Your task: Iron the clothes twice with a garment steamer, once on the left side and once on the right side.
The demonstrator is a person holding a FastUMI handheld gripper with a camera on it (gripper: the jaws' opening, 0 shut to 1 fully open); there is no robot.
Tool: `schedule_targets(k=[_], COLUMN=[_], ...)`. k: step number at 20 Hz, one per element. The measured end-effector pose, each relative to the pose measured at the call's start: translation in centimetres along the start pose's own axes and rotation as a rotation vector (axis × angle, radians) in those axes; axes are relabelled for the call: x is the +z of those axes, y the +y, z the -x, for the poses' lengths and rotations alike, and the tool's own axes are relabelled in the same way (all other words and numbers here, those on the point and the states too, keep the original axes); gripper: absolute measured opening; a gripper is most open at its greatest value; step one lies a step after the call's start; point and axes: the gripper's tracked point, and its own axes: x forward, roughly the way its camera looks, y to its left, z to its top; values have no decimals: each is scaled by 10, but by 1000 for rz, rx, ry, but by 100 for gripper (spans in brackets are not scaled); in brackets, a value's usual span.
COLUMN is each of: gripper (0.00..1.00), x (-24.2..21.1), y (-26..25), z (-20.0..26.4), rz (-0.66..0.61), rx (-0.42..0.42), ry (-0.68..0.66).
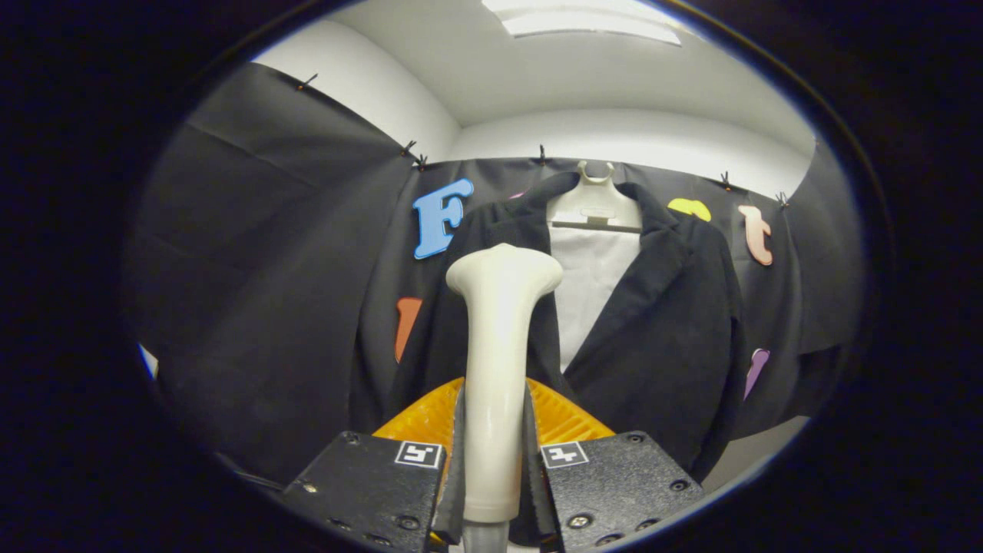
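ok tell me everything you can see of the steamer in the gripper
The garment steamer is a smooth, cream-white plastic wand: a slim handle widening to a flared, rounded head at the top. It stands upright between the gripper's jaws, which are shut on its handle from both sides. A grey stub leaves its lower end. Its head is raised in front of the left half of the dark jacket hanging on a pale hanger; whether it touches the cloth cannot be told.
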Motion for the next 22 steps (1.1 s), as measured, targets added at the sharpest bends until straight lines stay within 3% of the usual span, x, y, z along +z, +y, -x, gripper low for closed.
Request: schedule_targets(k=[22], gripper=[34], x=[-126], y=[2], z=[55], rz=[15], rx=[17], ry=[276])
